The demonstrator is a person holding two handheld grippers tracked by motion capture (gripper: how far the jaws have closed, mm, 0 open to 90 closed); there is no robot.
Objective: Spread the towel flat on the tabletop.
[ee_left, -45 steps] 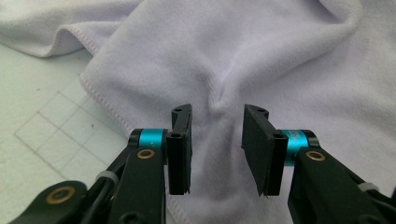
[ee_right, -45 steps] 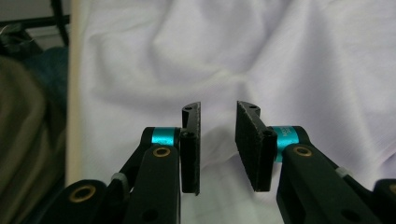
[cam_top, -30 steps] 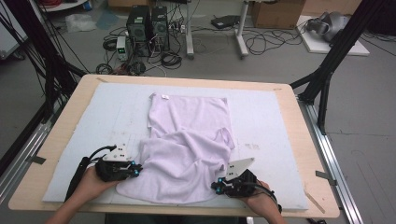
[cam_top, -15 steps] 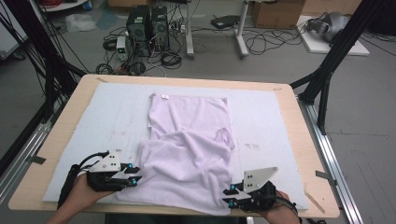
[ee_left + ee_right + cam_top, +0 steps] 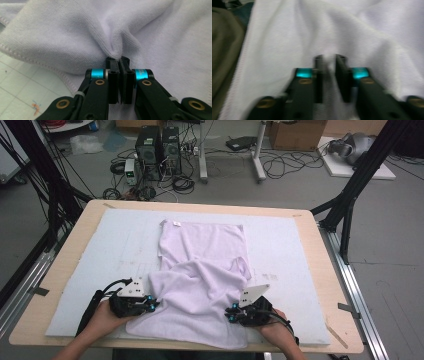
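A pale lilac towel (image 5: 202, 275) lies on the white mat (image 5: 285, 250) on the table, its near half bunched toward the near edge. The left gripper (image 5: 150, 306), jaws having just closed, pinches a fold of cloth at the towel's left. The right gripper (image 5: 231, 315), likewise just closed, clamps the fabric at the towel's right.

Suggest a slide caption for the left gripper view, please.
Left gripper shut on a pinched fold of the lavender garment above the gridded mat.

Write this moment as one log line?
left gripper: shut on cloth | right gripper: shut on cloth | cloth: half folded on mat
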